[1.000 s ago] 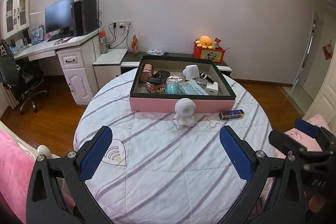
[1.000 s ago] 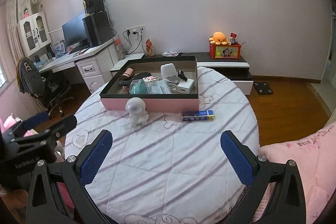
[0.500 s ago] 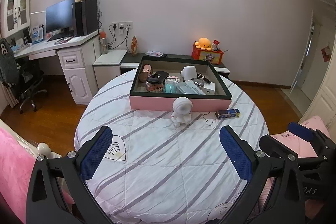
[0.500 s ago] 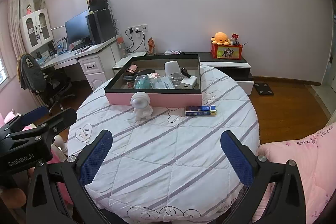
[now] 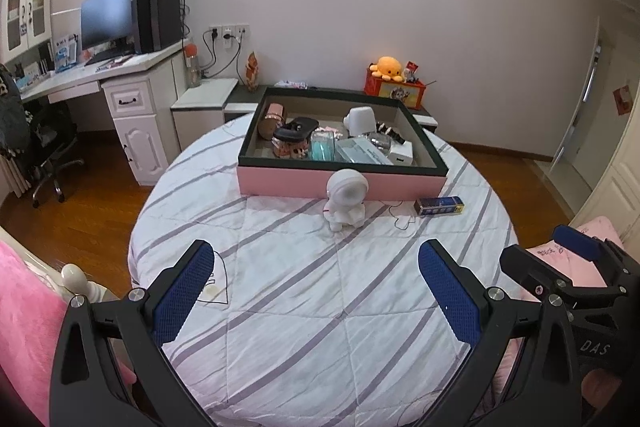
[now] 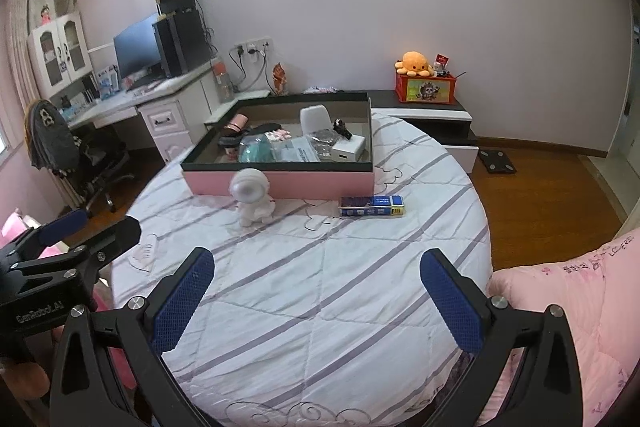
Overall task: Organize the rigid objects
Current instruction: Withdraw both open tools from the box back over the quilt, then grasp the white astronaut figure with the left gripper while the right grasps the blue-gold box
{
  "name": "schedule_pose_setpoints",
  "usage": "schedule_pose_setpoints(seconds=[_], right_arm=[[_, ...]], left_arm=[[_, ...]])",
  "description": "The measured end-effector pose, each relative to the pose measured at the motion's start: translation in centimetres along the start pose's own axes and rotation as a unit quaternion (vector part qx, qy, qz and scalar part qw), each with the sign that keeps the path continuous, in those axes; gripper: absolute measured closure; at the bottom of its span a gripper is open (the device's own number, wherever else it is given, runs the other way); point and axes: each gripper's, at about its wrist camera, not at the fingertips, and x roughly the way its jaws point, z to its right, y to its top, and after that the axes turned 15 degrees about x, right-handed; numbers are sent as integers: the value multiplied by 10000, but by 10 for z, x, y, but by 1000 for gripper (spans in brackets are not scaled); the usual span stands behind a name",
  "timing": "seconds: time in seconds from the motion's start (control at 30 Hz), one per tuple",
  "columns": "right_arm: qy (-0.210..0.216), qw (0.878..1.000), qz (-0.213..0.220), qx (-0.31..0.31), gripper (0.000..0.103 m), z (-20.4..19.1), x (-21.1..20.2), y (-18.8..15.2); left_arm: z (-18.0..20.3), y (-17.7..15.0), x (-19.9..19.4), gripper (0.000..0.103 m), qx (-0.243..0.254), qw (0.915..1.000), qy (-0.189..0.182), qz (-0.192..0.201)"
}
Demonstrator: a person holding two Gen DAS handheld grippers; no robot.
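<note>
A white astronaut figure point(image 5: 345, 199) stands on the round table point(image 5: 280, 287) just in front of a pink box with a dark rim point(image 5: 340, 183). A blue rectangular packet point(image 5: 439, 205) lies to its right. The box holds several items. In the right wrist view the astronaut point(image 6: 252, 202), packet point(image 6: 371, 206) and box point(image 6: 280, 183) show too. My left gripper point(image 5: 316, 291) is open and empty, well short of the astronaut. My right gripper point(image 6: 316, 291) is open and empty, near the table's front edge.
A white desk with monitor point(image 5: 108, 15) and office chair point(image 5: 44, 147) stand at the left. A low cabinet with an orange plush point(image 5: 387, 67) is behind the table. Pink bedding point(image 6: 580, 307) lies at the right. Wooden floor surrounds the table.
Both grippers have pulled back and up from the table, so the box, astronaut and packet look smaller and farther. Both stay open.
</note>
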Motion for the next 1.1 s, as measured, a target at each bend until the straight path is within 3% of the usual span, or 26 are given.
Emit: schedule_pose_setpoints(seconds=[0.63,1.1], right_arm=[[-585,9955,-739,27,0,38,130,34],[-646,9926,-1028,40,0,42,186,44]], left_arm=[[8,16,122,0,6,9976,-138,-673],[13,24,189,0,63,9947,-88,-1025]])
